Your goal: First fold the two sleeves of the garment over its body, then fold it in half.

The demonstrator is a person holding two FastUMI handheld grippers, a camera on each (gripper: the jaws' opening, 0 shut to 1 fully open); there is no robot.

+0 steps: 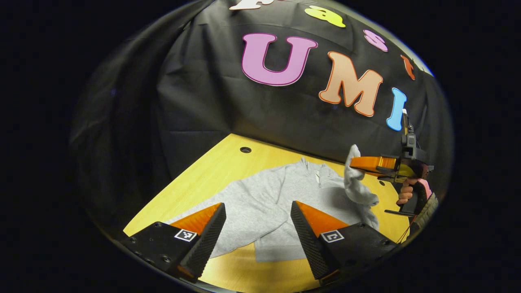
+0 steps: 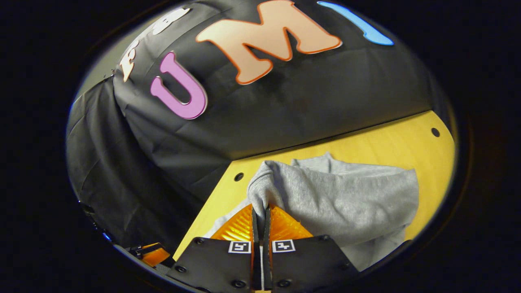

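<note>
A grey sweatshirt (image 1: 293, 195) lies flat on the yellow wooden table (image 1: 211, 171), collar toward the wall. One sleeve (image 1: 248, 211) lies folded across the body. My left gripper (image 1: 257, 211) hovers open above that folded sleeve with nothing between its fingers. The other sleeve (image 1: 355, 183) is lifted off the table, its cuff pinched in my right gripper (image 1: 353, 162), which a hand (image 1: 405, 194) holds at the right. In the right gripper view the right gripper (image 2: 260, 212) is shut on the grey sleeve (image 2: 325, 195), which drapes away from the fingertips.
The black cloth wall (image 1: 211, 97) rises right behind the table. Round holes (image 1: 245, 149) dot the tabletop near its back edge. Bare table (image 1: 240, 264) shows in front of the sweatshirt's hem.
</note>
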